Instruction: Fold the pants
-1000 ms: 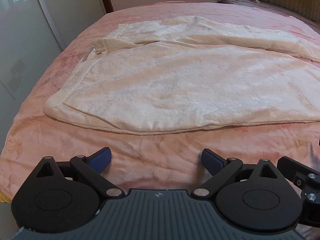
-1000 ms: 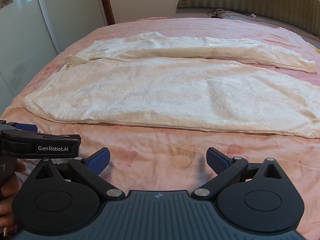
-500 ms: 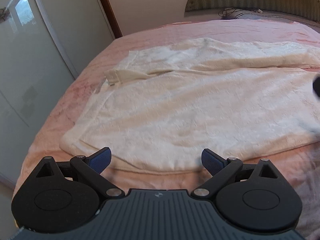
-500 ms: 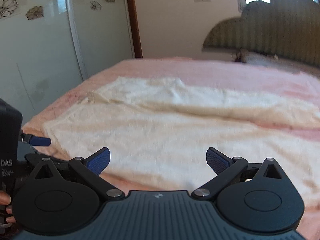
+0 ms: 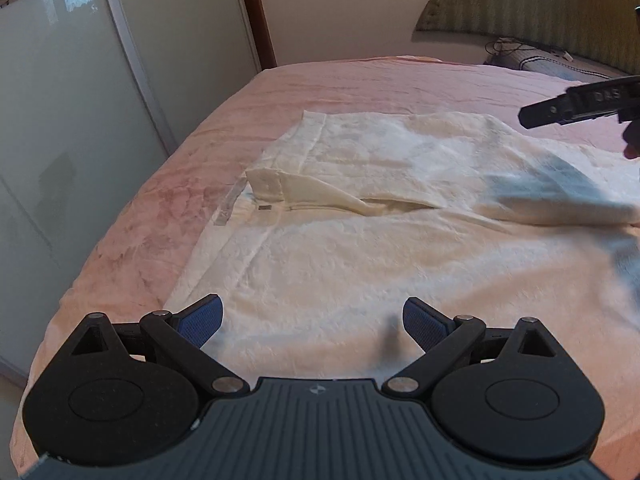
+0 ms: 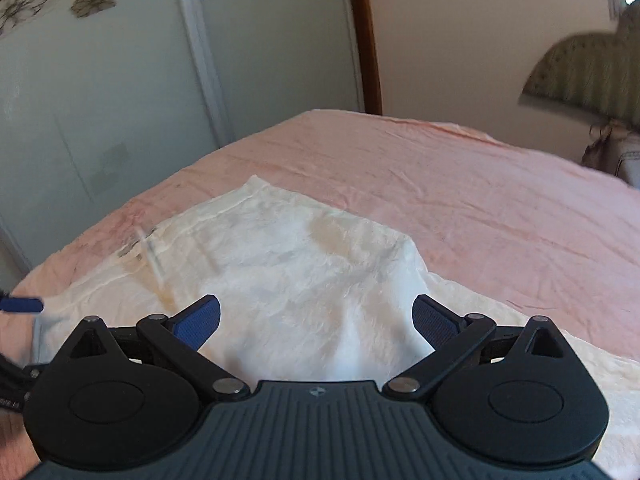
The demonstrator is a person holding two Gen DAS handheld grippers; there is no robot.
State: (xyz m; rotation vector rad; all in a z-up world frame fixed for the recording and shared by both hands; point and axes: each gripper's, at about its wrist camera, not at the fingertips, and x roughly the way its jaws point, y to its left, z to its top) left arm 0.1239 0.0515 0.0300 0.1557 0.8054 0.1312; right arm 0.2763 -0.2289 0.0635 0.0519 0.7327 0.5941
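Note:
Cream-white pants (image 5: 360, 240) lie spread flat on a pink bed (image 5: 320, 80), waistband at the left with a flap (image 5: 280, 188) folded up. My left gripper (image 5: 312, 320) is open and empty, low over the near edge of the pants by the waistband. My right gripper (image 6: 316, 318) is open and empty, over the upper part of the pants (image 6: 288, 272). The body of the right gripper shows at the far right of the left wrist view (image 5: 580, 106). A blue fingertip of the left gripper shows at the left edge of the right wrist view (image 6: 22, 304).
Sliding wardrobe doors (image 5: 80, 100) stand close along the left side of the bed. A padded headboard (image 5: 540, 4) and a pillow (image 5: 560, 66) are at the far right. The bed's left edge drops off near the waistband.
Both grippers moved forward and left over the pants toward the waistband. The right one tilted up. Both stayed open.

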